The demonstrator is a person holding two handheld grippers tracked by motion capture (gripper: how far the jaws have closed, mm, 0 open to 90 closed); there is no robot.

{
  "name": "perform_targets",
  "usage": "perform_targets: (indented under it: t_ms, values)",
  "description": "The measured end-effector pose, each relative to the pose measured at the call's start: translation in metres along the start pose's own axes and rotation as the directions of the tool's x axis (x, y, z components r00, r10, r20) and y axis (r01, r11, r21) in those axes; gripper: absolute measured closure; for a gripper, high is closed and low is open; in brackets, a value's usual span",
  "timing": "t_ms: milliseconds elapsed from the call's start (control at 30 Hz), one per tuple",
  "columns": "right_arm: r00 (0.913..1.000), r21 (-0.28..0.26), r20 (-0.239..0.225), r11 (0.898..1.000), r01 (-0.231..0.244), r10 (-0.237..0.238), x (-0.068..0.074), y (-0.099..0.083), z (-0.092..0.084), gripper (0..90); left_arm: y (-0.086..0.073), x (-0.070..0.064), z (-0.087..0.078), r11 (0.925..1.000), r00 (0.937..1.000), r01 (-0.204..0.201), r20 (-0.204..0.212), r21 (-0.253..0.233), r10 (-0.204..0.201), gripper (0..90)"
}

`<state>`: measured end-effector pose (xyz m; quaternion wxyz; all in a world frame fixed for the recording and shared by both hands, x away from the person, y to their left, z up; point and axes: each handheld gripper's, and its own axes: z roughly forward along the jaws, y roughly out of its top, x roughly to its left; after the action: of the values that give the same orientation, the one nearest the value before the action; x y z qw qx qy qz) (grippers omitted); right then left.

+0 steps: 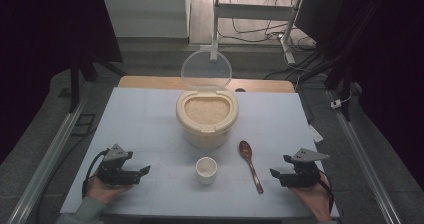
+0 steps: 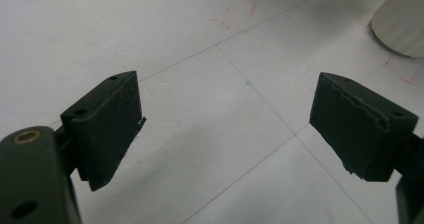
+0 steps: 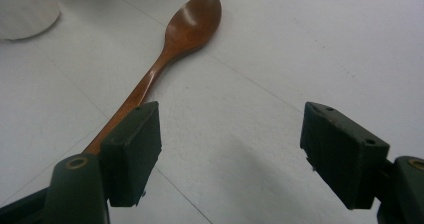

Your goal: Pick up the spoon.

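A cream rice container [image 1: 206, 117] full of rice stands mid-table, its clear lid [image 1: 206, 70] hinged up behind it. In front sit a small white cup [image 1: 206, 170] and a brown wooden spoon [image 1: 250, 164]. My left gripper [image 1: 143, 171] rests low at the near left, open, with bare table between its jaws [image 2: 227, 116]; the cup [image 2: 402, 19] shows at the upper right of the left gripper view. My right gripper [image 1: 275, 175] lies at the near right, open and empty [image 3: 232, 151]. The spoon [image 3: 170, 49] runs past its left jaw, outside the gap; the cup [image 3: 25, 9] is at the top left.
The white table cover [image 1: 150, 119] has faint grid lines and small red marks [image 2: 240, 11]. A wooden table edge [image 1: 150, 82] shows behind it. Metal rails [image 1: 50, 149] run along both sides, with a desk frame and cables [image 1: 270, 29] beyond.
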<state>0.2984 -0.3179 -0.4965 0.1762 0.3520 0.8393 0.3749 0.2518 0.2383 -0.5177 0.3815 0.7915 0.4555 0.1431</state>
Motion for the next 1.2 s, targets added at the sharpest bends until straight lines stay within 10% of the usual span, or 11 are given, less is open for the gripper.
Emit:
perform_targets:
  t_ms: [1200]
  values:
    - [0.9999,0.031,0.012,1.0,-0.001,0.0,0.016,0.015,-0.004,30.0,-0.002,-0.003,0.003,0.9999,1.0,-0.007,0.005,0.009,0.007,14.9]
